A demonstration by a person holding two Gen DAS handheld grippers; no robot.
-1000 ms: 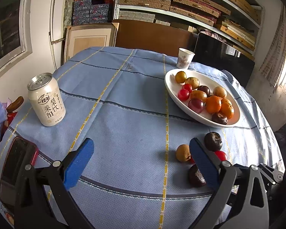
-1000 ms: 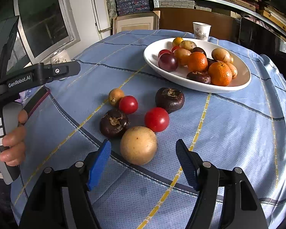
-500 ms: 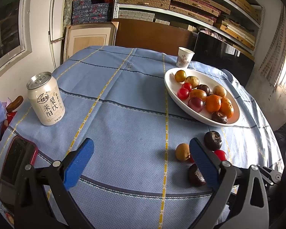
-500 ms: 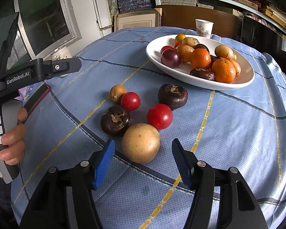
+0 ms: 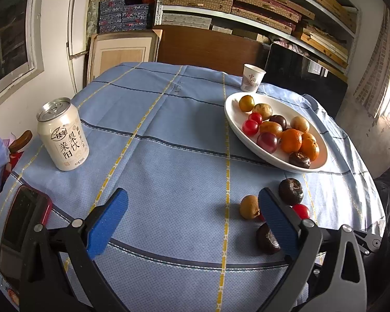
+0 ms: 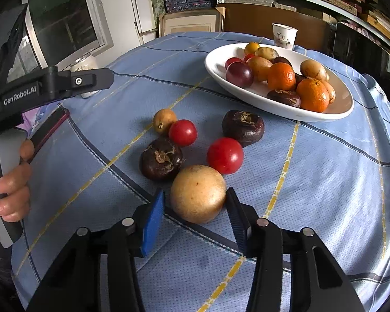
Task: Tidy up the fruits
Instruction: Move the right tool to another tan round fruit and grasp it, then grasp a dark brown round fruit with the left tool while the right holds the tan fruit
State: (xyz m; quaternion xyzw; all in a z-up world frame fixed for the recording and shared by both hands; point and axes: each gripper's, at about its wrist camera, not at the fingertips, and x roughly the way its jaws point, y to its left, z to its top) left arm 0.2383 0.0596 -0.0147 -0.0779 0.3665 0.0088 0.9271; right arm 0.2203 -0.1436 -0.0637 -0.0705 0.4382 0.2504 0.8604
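A white oval plate [image 6: 278,105] holds several fruits, among them oranges [image 6: 280,76]. Loose on the blue cloth lie a big yellow-brown round fruit [image 6: 198,193], two red tomatoes [image 6: 225,155], two dark mangosteens [image 6: 161,158] and a small brown fruit [image 6: 164,120]. My right gripper [image 6: 195,208] is open, its pads on either side of the big yellow-brown fruit, close to it. My left gripper [image 5: 192,217] is open and empty above the cloth, left of the loose fruits [image 5: 249,206]. The plate also shows in the left wrist view [image 5: 262,153].
A drink can [image 5: 63,134] stands at the left of the table. A phone in a red case [image 5: 20,218] lies near the left edge. A paper cup [image 5: 252,81] stands behind the plate. Shelves and boards are behind the table.
My right gripper has moved forward and its jaws have narrowed around the big yellow-brown fruit. The left gripper has hardly moved.
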